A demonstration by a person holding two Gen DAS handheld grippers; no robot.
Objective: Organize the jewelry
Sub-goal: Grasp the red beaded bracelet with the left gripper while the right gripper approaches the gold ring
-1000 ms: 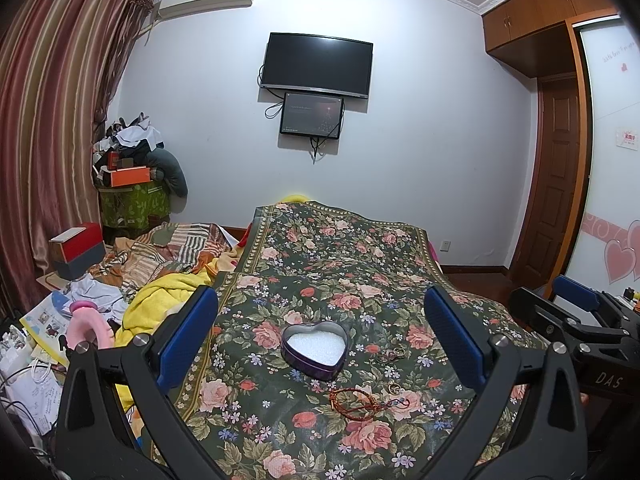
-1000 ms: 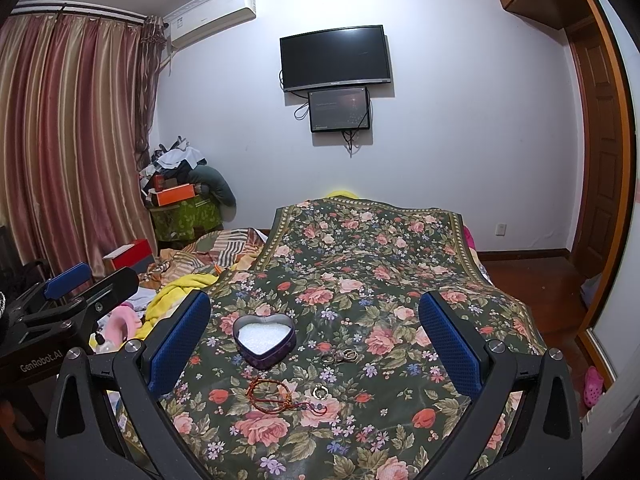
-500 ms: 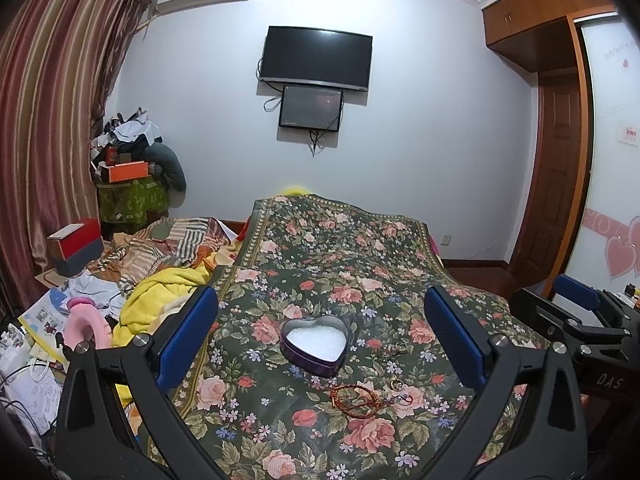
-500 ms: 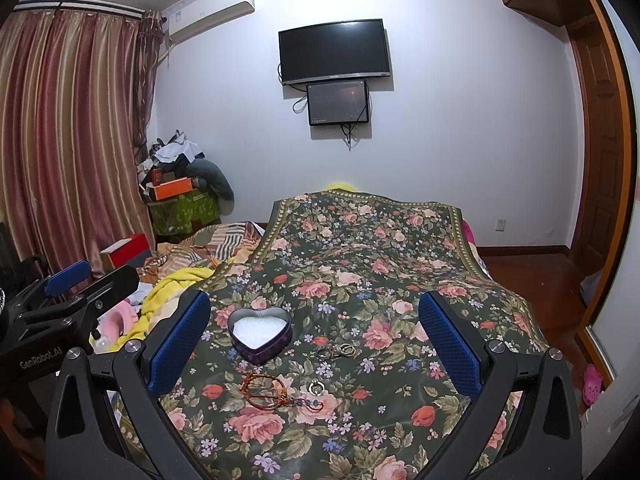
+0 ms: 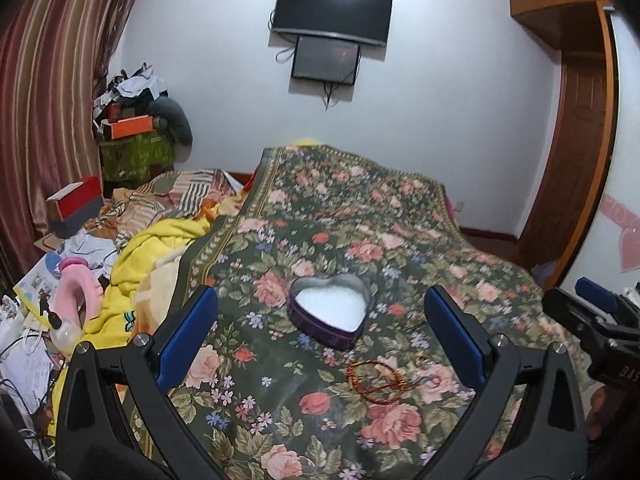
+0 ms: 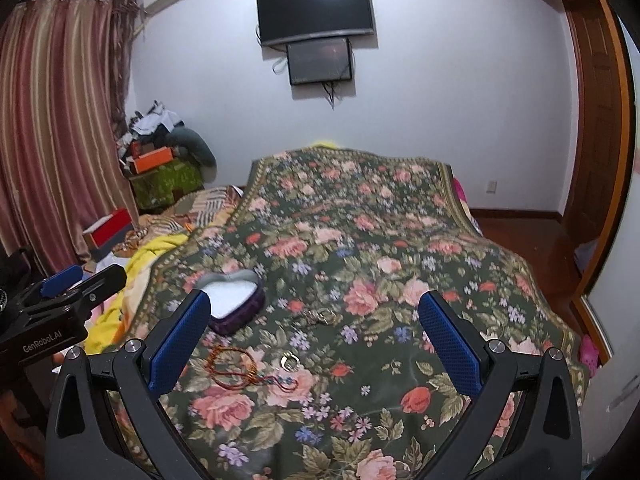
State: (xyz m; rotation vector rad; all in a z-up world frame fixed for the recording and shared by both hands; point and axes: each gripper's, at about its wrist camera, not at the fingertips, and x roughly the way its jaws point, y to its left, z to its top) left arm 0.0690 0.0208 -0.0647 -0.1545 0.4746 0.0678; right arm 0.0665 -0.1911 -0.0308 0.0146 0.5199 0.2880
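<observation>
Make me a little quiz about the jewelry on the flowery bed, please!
1. True or false: the red bead bracelet is already inside the heart-shaped tin.
2. What fills the bottom of the tin? A) white filling B) coins C) water
3. Fill in: the fingers of both the left gripper and the right gripper are wide ____.

Key
1. False: it lies on the floral bedspread, in front of the tin, next to a small ring.
2. A
3. open, holding nothing.
</observation>
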